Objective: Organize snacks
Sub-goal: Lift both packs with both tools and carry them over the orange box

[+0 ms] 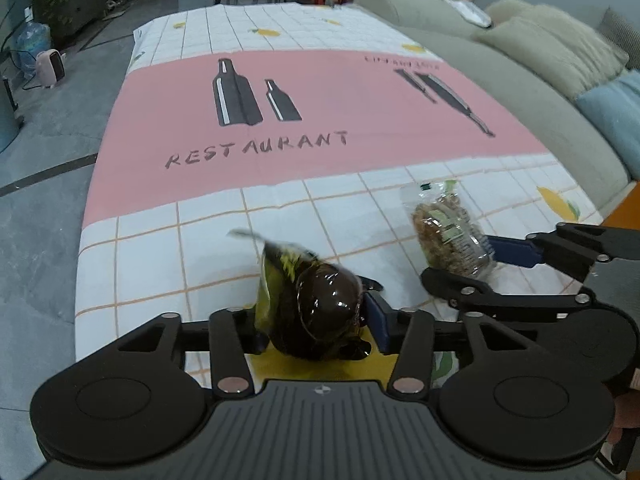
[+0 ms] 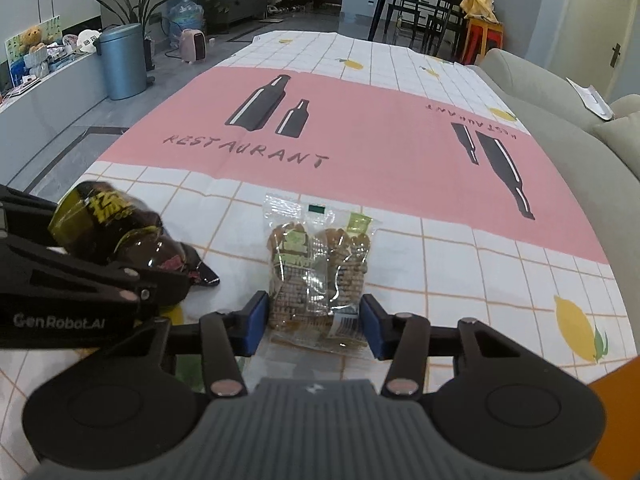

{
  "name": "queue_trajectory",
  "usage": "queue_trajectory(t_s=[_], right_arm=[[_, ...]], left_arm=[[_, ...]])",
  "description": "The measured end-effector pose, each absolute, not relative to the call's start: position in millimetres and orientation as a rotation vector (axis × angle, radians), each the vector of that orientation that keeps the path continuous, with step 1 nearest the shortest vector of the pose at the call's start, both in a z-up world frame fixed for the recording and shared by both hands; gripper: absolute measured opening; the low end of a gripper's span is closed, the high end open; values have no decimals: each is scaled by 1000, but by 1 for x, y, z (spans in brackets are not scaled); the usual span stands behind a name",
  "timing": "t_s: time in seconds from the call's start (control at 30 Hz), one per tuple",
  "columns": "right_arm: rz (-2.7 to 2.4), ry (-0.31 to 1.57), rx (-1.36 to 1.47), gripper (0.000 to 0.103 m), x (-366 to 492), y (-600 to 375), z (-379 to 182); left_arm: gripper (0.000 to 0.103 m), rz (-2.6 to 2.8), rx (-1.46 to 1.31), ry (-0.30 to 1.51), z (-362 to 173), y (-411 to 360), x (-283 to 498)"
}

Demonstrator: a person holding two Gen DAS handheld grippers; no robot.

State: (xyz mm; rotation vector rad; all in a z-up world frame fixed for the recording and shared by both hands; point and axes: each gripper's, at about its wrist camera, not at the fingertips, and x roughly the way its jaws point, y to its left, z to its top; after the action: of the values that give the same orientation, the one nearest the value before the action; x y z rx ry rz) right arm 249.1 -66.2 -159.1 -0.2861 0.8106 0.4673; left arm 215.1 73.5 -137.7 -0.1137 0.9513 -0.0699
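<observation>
Both grippers hang low over the tablecloth [image 2: 400,152]. The left gripper [image 1: 316,326] stands fairly wide around a dark, glossy snack bag [image 1: 316,308], its pads apparently off the wrapper. At its two o'clock, the right gripper [image 2: 314,326] brackets a clear packet of brown snacks [image 2: 320,272]; contact is unclear.
</observation>
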Motion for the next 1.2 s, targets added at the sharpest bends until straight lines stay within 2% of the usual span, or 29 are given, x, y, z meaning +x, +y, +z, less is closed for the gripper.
queue_trajectory(t_s=[0.13, 0.2, 0.23, 0.27, 0.33, 0.4, 0.5, 0.77, 1.2], right_arm=[[431, 829, -266, 48, 240, -72, -158], [413, 838, -262, 48, 232, -75, -158], [413, 843, -255, 48, 228, -77, -157], [413, 846, -251, 48, 223, -79, -157], [415, 847, -247, 48, 215, -81, -157], [412, 848, -244, 48, 206, -83, -157], [408, 853, -244, 48, 198, -85, -156], [407, 889, -249, 48, 180, -91, -153], [383, 984, -187, 44, 122, -117, -143]], left_arm=[[68, -56, -88, 942, -139, 69, 214], [86, -86, -77, 936, -141, 67, 214], [87, -98, -73, 932, -142, 66, 213], [85, -99, -61, 927, -143, 64, 213], [74, -96, -21, 911, -143, 59, 210], [47, -93, -27, 891, -142, 60, 205], [39, -120, -116, 879, -139, 69, 201], [38, -168, -139, 849, -120, 65, 178], [38, -245, -141, 912, -104, 42, 123]])
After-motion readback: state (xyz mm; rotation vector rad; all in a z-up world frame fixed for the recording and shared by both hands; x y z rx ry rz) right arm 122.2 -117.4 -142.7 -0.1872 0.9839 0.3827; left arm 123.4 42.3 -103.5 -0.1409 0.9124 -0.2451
